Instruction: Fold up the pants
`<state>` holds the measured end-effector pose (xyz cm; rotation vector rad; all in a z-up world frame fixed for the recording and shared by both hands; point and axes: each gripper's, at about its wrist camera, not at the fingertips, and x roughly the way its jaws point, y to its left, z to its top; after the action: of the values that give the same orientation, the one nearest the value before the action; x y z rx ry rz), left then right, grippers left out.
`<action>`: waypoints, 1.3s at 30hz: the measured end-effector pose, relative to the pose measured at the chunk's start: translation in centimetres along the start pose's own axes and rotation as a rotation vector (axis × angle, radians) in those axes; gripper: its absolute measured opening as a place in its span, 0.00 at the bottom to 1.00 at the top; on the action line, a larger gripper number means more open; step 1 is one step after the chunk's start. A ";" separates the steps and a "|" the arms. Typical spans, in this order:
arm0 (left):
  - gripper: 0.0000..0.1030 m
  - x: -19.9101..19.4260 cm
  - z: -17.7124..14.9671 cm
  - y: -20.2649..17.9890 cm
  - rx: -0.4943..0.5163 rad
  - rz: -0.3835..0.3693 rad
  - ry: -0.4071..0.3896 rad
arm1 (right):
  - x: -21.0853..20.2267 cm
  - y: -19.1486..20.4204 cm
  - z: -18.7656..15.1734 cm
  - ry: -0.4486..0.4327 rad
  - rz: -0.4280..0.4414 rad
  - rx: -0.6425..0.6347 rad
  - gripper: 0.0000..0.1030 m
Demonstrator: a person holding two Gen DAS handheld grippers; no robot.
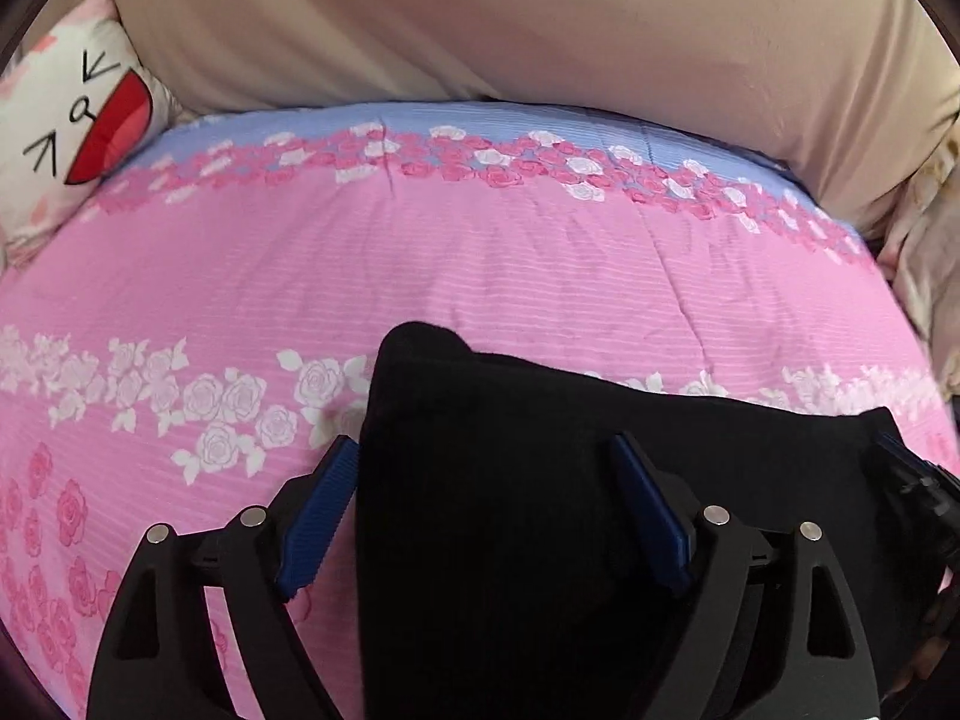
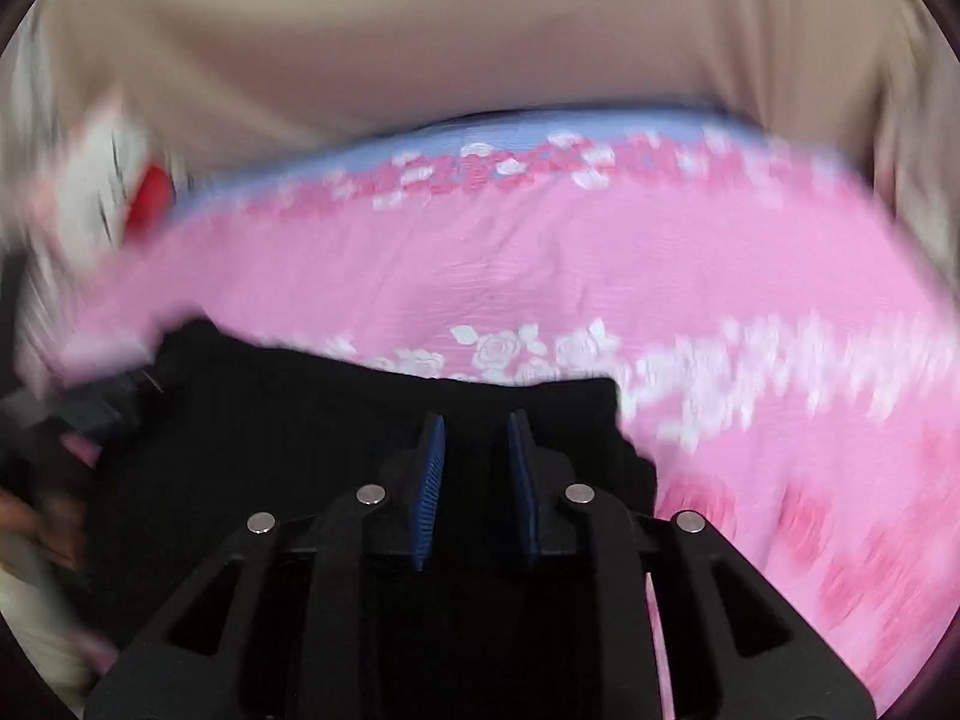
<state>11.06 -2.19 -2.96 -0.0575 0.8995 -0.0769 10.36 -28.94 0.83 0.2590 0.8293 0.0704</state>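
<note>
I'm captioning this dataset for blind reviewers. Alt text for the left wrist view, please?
Open left gripper straddles black pants on a pink rose-print bedspread. A beige pillow lies beyond, a cartoon-face cushion at far left.

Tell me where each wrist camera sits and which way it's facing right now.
Left wrist: rides the left gripper, looking along its wide-apart fingers over the black pants toward the beige bedding; right gripper at far right.
Right wrist: rides the right gripper, fingers narrowly apart around the black cloth, blurred, facing the same way.
Shared: pants, pink floral bedspread, cartoon-face pillow, beige bedding.
</note>
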 end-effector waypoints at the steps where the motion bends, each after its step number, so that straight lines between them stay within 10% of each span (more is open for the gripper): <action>1: 0.79 -1.3 -0.2 0.4 -0.005 -0.018 -0.017 | -2.2 -0.6 0.0 -0.039 -0.032 -0.005 0.24; 7: 0.77 -8.9 -2.3 0.7 0.054 -0.019 -0.122 | -10.0 -3.3 -3.3 -0.086 -0.078 0.015 0.24; 13: 0.81 -6.0 -6.8 -2.8 0.215 0.099 -0.025 | -4.1 -0.2 -8.9 0.062 -0.038 -0.096 0.32; 19: 0.81 -6.8 -6.8 -1.4 0.153 0.081 -0.045 | -7.9 1.0 -7.1 -0.024 -0.033 -0.103 0.42; 24: 0.81 -6.3 -7.0 -1.7 0.174 0.121 -0.041 | -4.4 -1.0 -8.5 0.082 -0.013 -0.030 0.53; 39: 0.81 -9.5 -6.2 -3.4 0.200 0.155 -0.106 | -8.8 1.1 -6.0 -0.080 -0.082 -0.094 0.53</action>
<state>0.15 -4.82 0.88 0.1924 0.7836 -0.0185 0.02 -28.11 3.55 0.1381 0.7541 0.0223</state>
